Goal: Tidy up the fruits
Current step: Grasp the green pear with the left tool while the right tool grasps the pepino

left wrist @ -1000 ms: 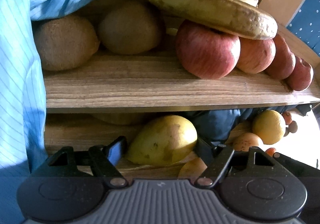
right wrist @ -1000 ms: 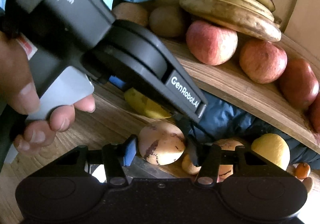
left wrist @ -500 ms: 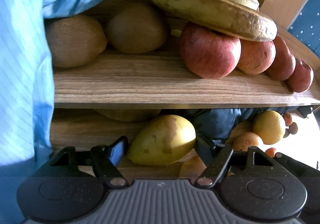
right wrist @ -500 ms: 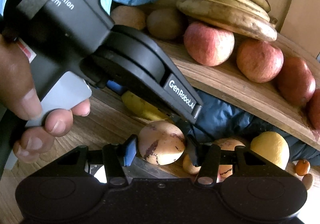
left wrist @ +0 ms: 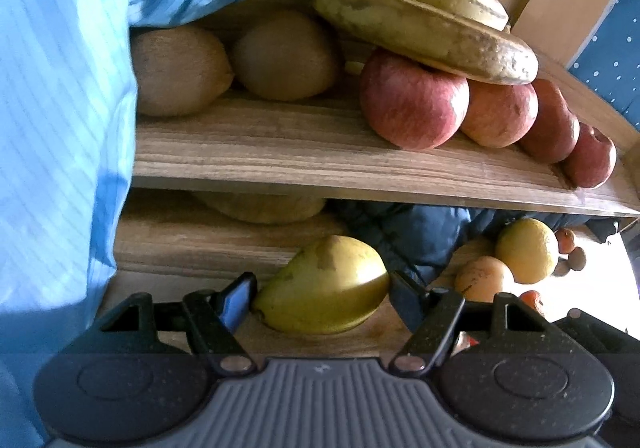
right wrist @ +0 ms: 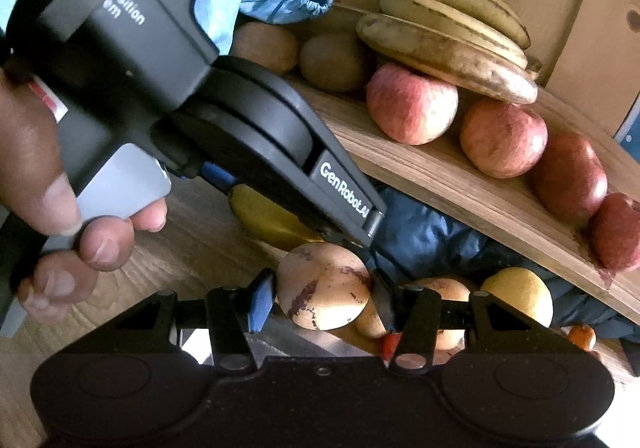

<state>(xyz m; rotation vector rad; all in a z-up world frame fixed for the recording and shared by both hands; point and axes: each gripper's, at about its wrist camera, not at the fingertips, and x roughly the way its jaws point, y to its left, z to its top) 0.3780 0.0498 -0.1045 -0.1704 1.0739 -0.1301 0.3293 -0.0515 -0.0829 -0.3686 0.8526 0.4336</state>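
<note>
My left gripper (left wrist: 322, 294) is shut on a yellow-green pear (left wrist: 324, 284), held low in front of the lower wooden shelf (left wrist: 200, 244). My right gripper (right wrist: 322, 298) is shut on a tan pear with brown blotches (right wrist: 324, 296). The left gripper's black body (right wrist: 224, 104) fills the upper left of the right wrist view, with the yellow-green pear (right wrist: 264, 218) showing under it. The upper shelf (left wrist: 320, 160) carries two kiwis (left wrist: 284, 56), a row of red apples (left wrist: 414, 100) and bananas (left wrist: 420, 20) lying on the apples.
A blue sleeve (left wrist: 60, 128) covers the left side. Below the upper shelf lie a dark blue cloth (left wrist: 416, 232), a yellow lemon (left wrist: 526, 252), an orange-tan fruit (left wrist: 482, 280) and small orange fruits (left wrist: 564, 240). Another fruit (left wrist: 260, 206) sits under the shelf edge.
The left gripper with its pear has shifted left and slightly down, so the shelves slid right in its view. The right gripper keeps its pear and has barely moved.
</note>
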